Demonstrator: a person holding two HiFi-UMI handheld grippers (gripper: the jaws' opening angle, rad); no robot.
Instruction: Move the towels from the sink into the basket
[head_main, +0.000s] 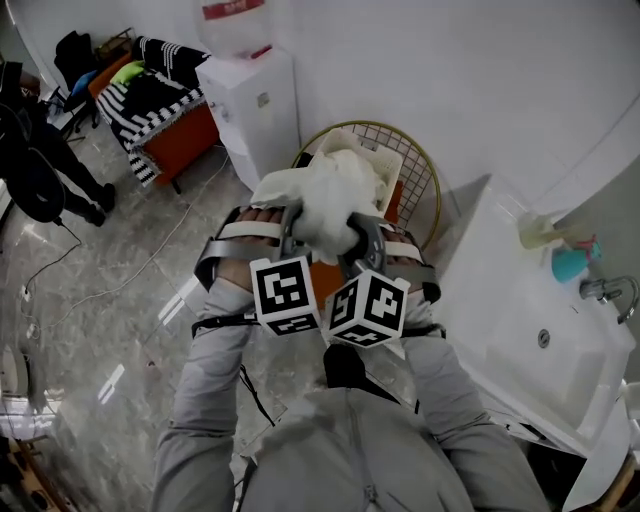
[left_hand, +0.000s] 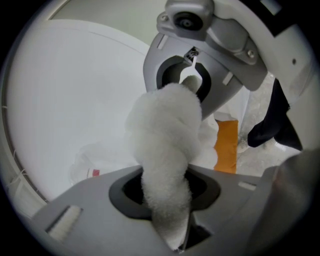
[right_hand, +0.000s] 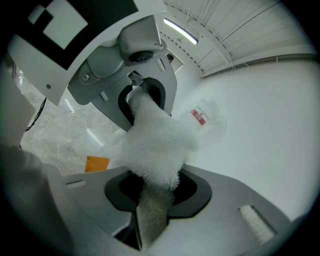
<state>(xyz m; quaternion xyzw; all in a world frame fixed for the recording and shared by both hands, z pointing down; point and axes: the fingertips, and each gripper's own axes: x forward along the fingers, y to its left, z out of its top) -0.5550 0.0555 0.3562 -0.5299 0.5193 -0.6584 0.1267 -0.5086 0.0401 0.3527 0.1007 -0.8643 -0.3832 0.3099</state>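
Towel (head_main: 322, 195), one only, white and fluffy, was gripped at both ends. The left gripper (left_hand: 167, 220) had its jaws nearly closed on one twisted end, and the right gripper (right_hand: 150, 220) was clamped tight on the other. The two grippers sat side by side, so the towel's long axis ran short between them, from 9 to 3 o'clock. Its loose middle billowed toward 12 o'clock. It was held in the air by the near rim of the one gold wire basket (head_main: 428, 170), at 12 o'clock from the hands. More white cloth lay in that basket; how many pieces I could not tell. The single sink (head_main: 560, 380) stood apart at 4 o'clock.
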